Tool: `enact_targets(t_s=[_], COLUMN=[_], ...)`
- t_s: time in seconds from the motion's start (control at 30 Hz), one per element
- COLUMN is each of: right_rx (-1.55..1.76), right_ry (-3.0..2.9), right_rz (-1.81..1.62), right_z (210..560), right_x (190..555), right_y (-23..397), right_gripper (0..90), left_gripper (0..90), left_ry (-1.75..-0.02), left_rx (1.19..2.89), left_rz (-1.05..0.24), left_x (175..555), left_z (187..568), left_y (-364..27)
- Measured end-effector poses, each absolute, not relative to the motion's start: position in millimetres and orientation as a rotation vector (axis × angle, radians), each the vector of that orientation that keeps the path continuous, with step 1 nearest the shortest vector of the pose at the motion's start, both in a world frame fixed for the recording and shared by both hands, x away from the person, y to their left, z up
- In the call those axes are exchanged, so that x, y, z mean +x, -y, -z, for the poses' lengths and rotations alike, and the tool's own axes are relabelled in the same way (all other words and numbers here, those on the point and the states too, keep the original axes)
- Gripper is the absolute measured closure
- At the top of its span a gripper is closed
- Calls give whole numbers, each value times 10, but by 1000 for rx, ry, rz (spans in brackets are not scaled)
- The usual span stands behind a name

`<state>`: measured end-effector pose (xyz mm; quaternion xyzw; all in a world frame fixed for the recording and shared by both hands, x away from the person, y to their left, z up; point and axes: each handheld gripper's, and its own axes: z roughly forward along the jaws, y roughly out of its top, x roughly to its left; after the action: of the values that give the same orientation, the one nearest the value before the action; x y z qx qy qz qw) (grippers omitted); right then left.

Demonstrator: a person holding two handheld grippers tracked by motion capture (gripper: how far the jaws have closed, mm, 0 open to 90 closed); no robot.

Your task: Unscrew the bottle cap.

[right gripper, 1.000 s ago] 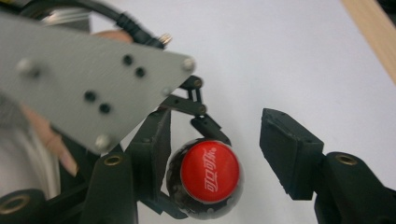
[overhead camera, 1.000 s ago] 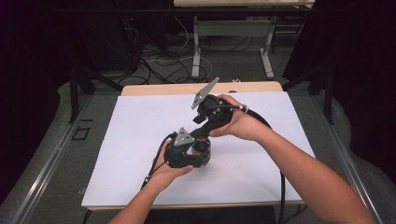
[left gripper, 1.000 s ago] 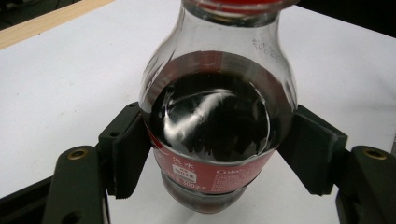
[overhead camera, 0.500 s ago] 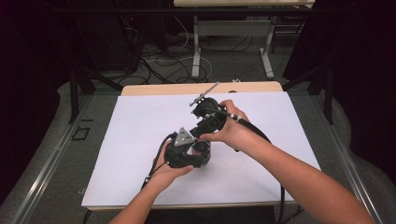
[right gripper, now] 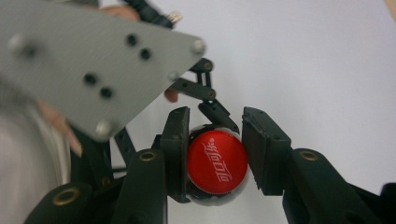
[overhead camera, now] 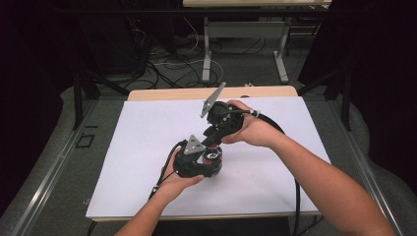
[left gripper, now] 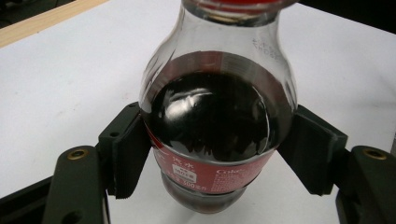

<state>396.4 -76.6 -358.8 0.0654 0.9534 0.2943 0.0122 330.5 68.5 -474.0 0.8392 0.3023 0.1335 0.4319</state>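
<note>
Left gripper view: cola bottle [left gripper: 217, 135] stands upright on white bench [left gripper: 56, 79], left tool [left gripper: 219, 158] squeezing its sides — pads tight on red label. Right gripper view: right tool [right gripper: 215, 161] comes from above, jaws have just closed onto red cap [right gripper: 216, 162]. Step looks like opening bottle. Next move likely — twist cap while left tool keeps bottle from turning. Label reads "Coke", "300" and small Chinese letters; cap has white Chinese writing.

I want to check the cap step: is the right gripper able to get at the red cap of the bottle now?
Probably yes: the right gripper already has its jaws on both sides of the red cap, nothing between, while the left gripper clamps the bottle.
</note>
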Motion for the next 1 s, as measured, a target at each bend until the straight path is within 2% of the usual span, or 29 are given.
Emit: enact_targets(t_s=[0.17, 0.2, 0.3, 0.4, 0.6, 0.73, 0.77, 1.0], right_rx=[-23, -12, 131, 338, 750, 957, 1012, 1078], right_ry=[-2998, -2990, -2946, -2904, -2790, -2746, -2727, -2717], right_rz=[-917, -918, -953, -957, -961, -913, -906, -813], right_z=[3592, 3589, 3576, 3539, 3473, 3479, 3487, 3553], right_x=[4010, 4005, 3976, 3933, 3872, 3827, 3812, 3779], right_y=[785, 782, 777, 770, 770, 746, 733, 676], right_gripper=[618, 586, 475, 452, 460, 564, 566, 573], left_gripper=[301, 301, 301, 301, 301, 301, 301, 301], left_ry=[-748, -748, -756, -754, -760, -756, -759, -763], left_rx=[2095, 2093, 2083, 2070, 2072, 2071, 2070, 2066], left_rz=[-334, -338, -344, -354, -356, -362, -364, -365], left_x=[3306, 3307, 3308, 3315, 3318, 3317, 3314, 3313], left_z=[4746, 4746, 4743, 4742, 4742, 4739, 4738, 4732], left_y=[-677, -678, -681, -685, -686, -685, -683, -686])
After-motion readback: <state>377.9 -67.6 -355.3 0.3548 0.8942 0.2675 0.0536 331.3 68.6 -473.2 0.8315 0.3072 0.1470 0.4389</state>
